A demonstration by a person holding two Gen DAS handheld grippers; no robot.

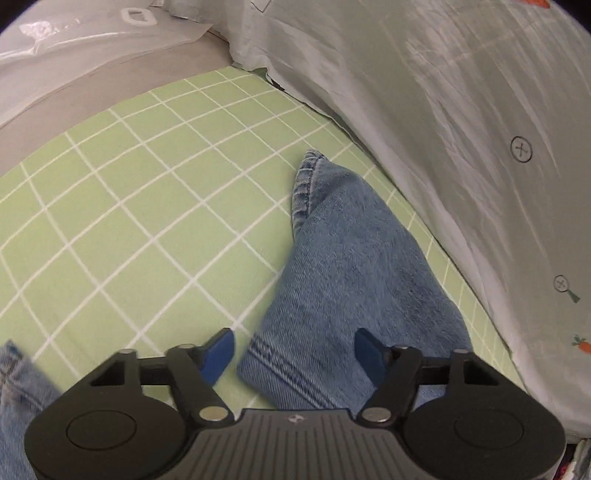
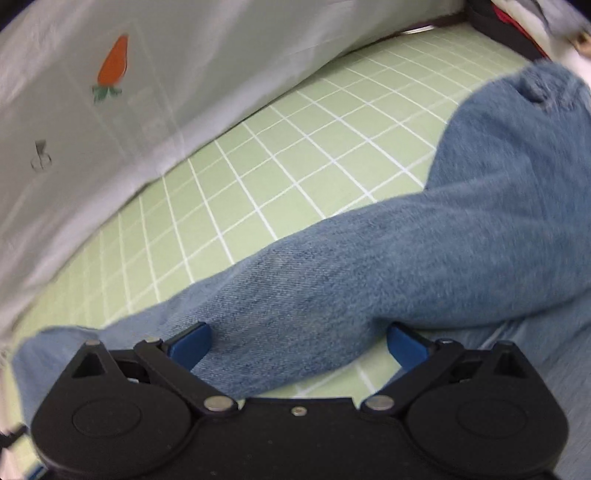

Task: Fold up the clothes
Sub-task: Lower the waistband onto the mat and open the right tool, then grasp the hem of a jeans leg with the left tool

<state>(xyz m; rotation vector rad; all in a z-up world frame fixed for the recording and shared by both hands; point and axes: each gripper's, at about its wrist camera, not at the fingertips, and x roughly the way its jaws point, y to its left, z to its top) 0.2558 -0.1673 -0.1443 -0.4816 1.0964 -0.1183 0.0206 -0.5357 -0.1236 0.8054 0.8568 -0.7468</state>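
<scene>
1. The jeans (image 1: pixel 354 266) are light blue denim with a soft, faded look, lying on a green sheet (image 1: pixel 147 206) crossed by thin white lines.
2. In the left wrist view one leg runs from the bottom centre toward 12 o'clock and narrows to a folded point; a stitched hem shows along its 9 o'clock edge near the tip, and another stitched band crosses its lower end.
3. A second bit of denim shows at 8 o'clock in that view, at the frame edge, blurred.
4. In the right wrist view the jeans (image 2: pixel 369 266) sweep from 7 o'clock up to 2 o'clock, where the cloth bunches into a rumpled mound; the denim there is blurred.
5. The left gripper (image 1: pixel 295 350) has its blue fingers (image 1: pixel 218 350) spread wide; the leg's lower end lies between them, and nothing is clamped.
6. The right gripper (image 2: pixel 297 345) is likewise spread wide, its fingers (image 2: pixel 192 343) either side of the denim, with no grip visible.
7. A pale quilt (image 1: pixel 461 129) printed with small carrots (image 2: pixel 112 62) borders the sheet from 12 to 4 o'clock in the left view, and from 9 to 12 o'clock in the right view.
8. Open sheet lies from 8 to 11 o'clock of the leg in the left view, ending at a grey edge (image 1: pixel 74 92) with clear plastic (image 1: pixel 74 33) beyond.
9. In the right view, bare sheet fills the band between the quilt and the jeans.
</scene>
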